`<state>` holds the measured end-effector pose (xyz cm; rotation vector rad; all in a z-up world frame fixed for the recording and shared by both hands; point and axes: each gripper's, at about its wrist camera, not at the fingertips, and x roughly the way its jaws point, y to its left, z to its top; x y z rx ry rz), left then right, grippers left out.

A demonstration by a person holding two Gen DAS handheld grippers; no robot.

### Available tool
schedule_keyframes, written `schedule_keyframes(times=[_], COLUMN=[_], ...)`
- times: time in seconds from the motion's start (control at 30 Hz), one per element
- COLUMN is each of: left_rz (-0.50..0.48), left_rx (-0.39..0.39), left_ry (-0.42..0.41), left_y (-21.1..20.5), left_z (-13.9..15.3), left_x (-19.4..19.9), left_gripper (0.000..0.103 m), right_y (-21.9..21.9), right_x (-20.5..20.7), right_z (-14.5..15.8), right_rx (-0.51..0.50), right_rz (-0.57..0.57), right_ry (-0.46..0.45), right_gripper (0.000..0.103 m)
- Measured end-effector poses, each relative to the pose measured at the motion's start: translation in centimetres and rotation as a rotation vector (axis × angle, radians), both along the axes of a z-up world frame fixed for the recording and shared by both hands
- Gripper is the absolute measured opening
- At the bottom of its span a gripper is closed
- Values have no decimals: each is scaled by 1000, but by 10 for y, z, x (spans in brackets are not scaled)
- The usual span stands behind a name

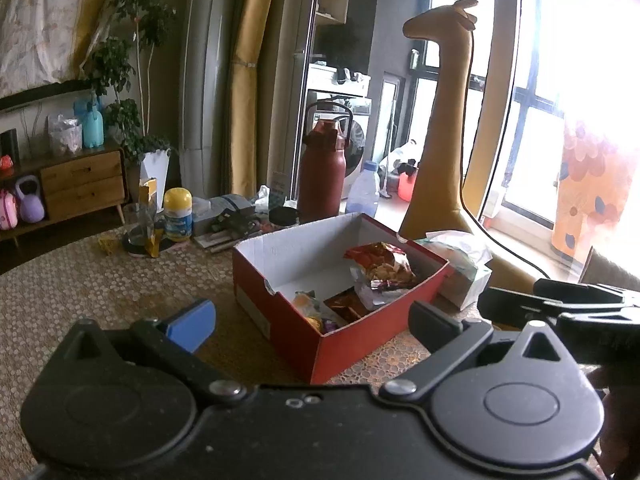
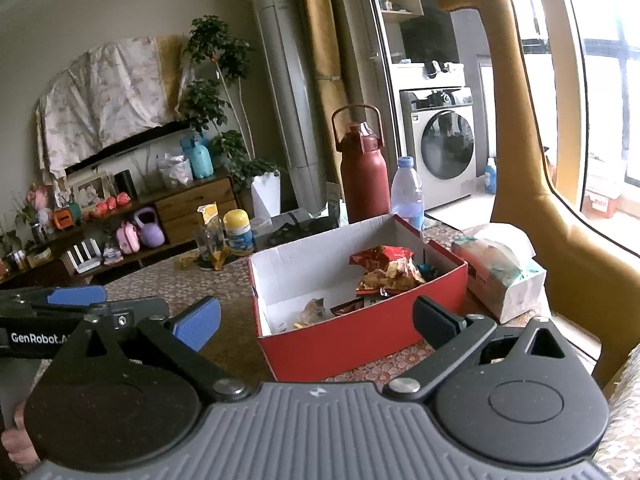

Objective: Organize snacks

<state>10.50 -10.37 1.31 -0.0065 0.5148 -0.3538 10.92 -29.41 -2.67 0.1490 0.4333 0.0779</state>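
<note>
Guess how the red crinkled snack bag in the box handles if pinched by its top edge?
The snack bag looks crumpled and open, so probably floppy and light. Its glossy foil may slip between fingers. Contents could spill into the box if tilted. Both the left gripper and right gripper are open.

Cardboard box [image 1: 352, 332], glossy crinkled snack bags [image 1: 380, 266]

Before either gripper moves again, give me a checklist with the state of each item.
1. Left gripper open, holding nothing: ok.
2. Right gripper open, holding nothing: ok.
3. Red box upright, top open: ok.
4. Snack packets inside the box: ok.
5. Tissue pack stands apart from the box: ok.
6. Loose yellow packet beside the glass still to collect: cannot tell.
</note>
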Motion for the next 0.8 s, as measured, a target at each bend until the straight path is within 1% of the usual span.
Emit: schedule_keyframes(times=[0.13,0.3,0.57,0.8], left_rz=[13,27,47,50], left_rx=[6,-6,-19,-14], left_ry=[5,37,42,36], left_y=[-2,-1,0,-1], left_z=[3,8,19,20], left_x=[3,8,8,7], left_gripper=[103,103,103,103], right_y=[2,4,4,3], right_x=[0,3,4,3], right_z=[5,13,16,17], right_rx=[-17,-19,-18,-15], right_rz=[-10,-28,-25,-25], right_ry=[7,18,23,22], right_gripper=[103,103,103,103])
